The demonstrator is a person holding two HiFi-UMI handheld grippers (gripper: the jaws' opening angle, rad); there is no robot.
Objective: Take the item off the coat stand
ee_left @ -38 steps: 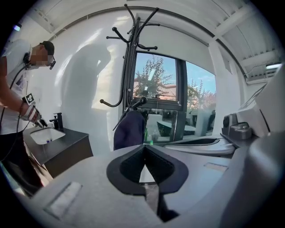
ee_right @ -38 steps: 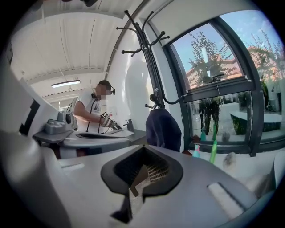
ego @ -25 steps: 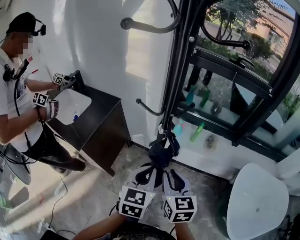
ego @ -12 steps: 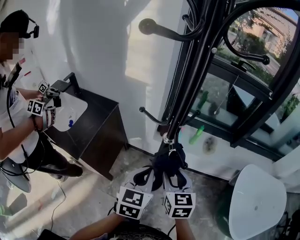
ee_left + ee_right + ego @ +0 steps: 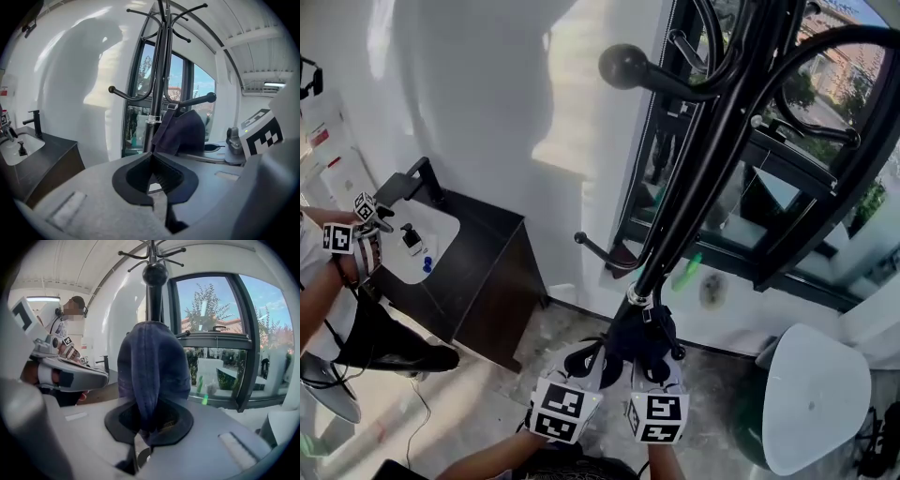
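Closely, cloth (image 5: 150, 366) beside stand pole (image 5: 694, 187).

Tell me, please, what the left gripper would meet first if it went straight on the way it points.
Likely the dark cloth on the coat stand, just beside its pole; depth is unclear.

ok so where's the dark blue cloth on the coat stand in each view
Head view: the navy cloth is at bottom centre, bunched low against the pole.
Left gripper view: just right of centre, hanging beside the pole.
Right gripper view: dead centre, draped below a knobbed hook.
Shared landmark: the black coat stand pole, also seen at and.
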